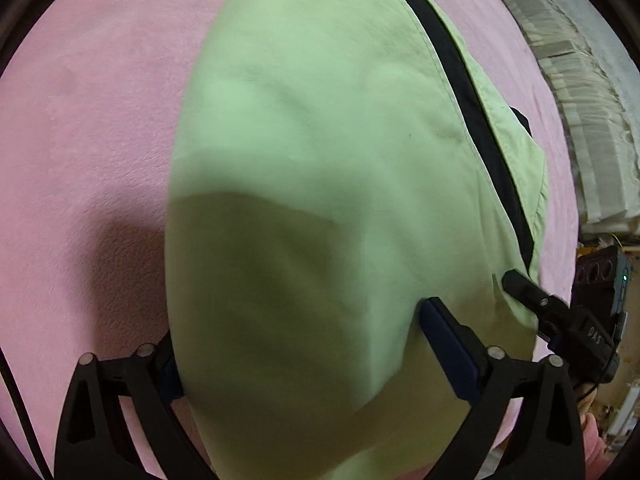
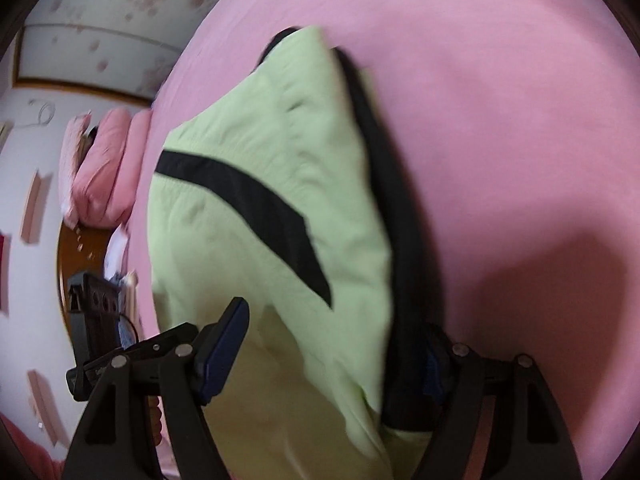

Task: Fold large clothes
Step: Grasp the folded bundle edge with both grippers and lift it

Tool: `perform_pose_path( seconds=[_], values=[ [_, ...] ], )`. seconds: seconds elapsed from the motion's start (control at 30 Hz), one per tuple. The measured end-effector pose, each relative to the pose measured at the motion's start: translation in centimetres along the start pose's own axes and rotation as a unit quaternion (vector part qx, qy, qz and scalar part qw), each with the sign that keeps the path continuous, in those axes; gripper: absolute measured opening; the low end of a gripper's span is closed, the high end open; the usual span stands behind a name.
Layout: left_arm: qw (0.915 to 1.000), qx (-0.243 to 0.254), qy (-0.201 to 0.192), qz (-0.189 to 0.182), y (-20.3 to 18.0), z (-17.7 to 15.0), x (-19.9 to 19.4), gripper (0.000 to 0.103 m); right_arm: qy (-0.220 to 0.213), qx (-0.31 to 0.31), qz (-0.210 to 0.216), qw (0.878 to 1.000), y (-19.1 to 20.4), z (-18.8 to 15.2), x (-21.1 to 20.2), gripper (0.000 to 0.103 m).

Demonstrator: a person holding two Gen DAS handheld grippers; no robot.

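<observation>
A light green garment (image 1: 320, 140) with black stripes lies on a pink bedsheet (image 1: 80, 120). In the left wrist view its near end bulges up between my left gripper's (image 1: 300, 344) wide-apart fingers; the left finger is mostly hidden behind the cloth. My right gripper (image 1: 520, 286) shows at the right edge of that view, at the garment's corner. In the right wrist view the garment (image 2: 260, 184) rises between my right gripper's (image 2: 332, 344) spread fingers (image 2: 224, 344), its black-edged fold against the right finger. Both grippers' jaws stand open with cloth between them.
The pink sheet (image 2: 500, 100) spreads around the garment. A pale ruffled curtain or bedding (image 1: 580, 100) is at the far right. Pink pillows (image 2: 104, 168), a wooden headboard (image 2: 80, 248) and a white wall lie to the left in the right wrist view.
</observation>
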State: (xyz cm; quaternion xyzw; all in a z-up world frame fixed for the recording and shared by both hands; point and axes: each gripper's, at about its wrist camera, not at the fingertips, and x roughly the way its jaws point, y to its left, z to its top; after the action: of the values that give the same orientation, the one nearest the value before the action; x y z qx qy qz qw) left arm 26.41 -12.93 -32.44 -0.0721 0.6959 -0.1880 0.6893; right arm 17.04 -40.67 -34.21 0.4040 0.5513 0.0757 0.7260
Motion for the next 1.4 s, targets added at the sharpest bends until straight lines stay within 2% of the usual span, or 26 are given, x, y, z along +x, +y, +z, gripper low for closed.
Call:
perform_pose_path(
  seconds=[0.07, 0.1, 0.17, 0.2, 0.27, 0.37, 0.47, 0.53, 0.6, 0.73, 0.9, 1.03, 1.17, 1.2, 1.4],
  values=[
    [0.9999, -0.004, -0.003, 0.011, -0.4, 0.1, -0.7, 0.085, 0.007, 0.001, -0.015, 1.0, 0.2, -0.2, 0.3, 0.04],
    [0.9998, -0.002, -0.006, 0.018, -0.5, -0.1, -1.1, 0.082, 0.007, 0.016, -0.007, 1.0, -0.1, -0.3, 0.1, 0.038],
    [0.9995, 0.004, -0.011, 0.029, -0.9, -0.5, -1.6, 0.071, 0.008, 0.044, -0.003, 0.999, -0.1, -0.7, -0.2, 0.026],
    [0.9993, 0.007, -0.011, 0.034, -1.0, -0.7, -1.9, 0.068, 0.008, 0.047, -0.011, 0.999, 0.3, -0.8, -0.3, 0.023],
    [0.999, 0.001, -0.016, 0.041, -1.3, -1.0, -2.8, 0.054, 0.003, 0.033, -0.027, 0.999, 2.0, -1.3, -0.8, 0.016],
    [0.9984, -0.007, -0.016, 0.054, -1.9, -2.1, -4.2, 0.042, -0.009, 0.038, -0.015, 0.999, 3.8, -2.7, -2.2, 0.014],
    [0.997, -0.001, -0.008, 0.077, -3.6, -3.8, -5.3, 0.037, -0.01, 0.024, -0.022, 0.999, 5.6, -4.7, -3.9, 0.012],
    [0.9961, 0.008, 0.002, 0.088, -6.3, -5.2, -5.5, 0.036, -0.006, 0.016, -0.035, 0.999, 6.5, -6.6, -5.3, 0.012],
    [0.9958, 0.02, 0.01, 0.089, -7.3, -7.3, -6.6, 0.034, -0.001, 0.018, -0.045, 0.999, 6.8, -8.9, -7.0, 0.012],
    [0.995, 0.04, 0.019, 0.09, -8.3, -11.7, -8.3, 0.033, 0.009, 0.022, -0.047, 0.999, 6.4, -13.5, -10.1, 0.011],
    [0.9924, 0.042, 0.068, 0.093, -9.2, -16.9, -8.9, 0.033, 0.034, 0.04, -0.046, 0.998, 5.3, -19.5, -13.5, 0.011],
    [0.9914, 0.037, 0.089, 0.089, -9.2, -20.7, -10.4, 0.032, 0.043, 0.049, -0.048, 0.997, 5.6, -22.4, -15.5, 0.011],
    [0.9899, 0.034, 0.104, 0.09, -9.9, -20.7, -11.6, 0.032, 0.024, 0.063, -0.045, 0.997, 6.5, -24.2, -17.5, 0.011],
    [0.9898, 0.033, 0.106, 0.09, -10.3, -21.6, -11.8, 0.032, 0.02, 0.06, -0.044, 0.997, 6.9, -24.5, -17.7, 0.011],
    [0.9907, 0.045, 0.097, 0.084, -7.0, -22.5, -15.7, 0.031, 0.005, 0.02, -0.047, 0.999, 10.9, -25.9, -18.2, 0.011]
  ],
)
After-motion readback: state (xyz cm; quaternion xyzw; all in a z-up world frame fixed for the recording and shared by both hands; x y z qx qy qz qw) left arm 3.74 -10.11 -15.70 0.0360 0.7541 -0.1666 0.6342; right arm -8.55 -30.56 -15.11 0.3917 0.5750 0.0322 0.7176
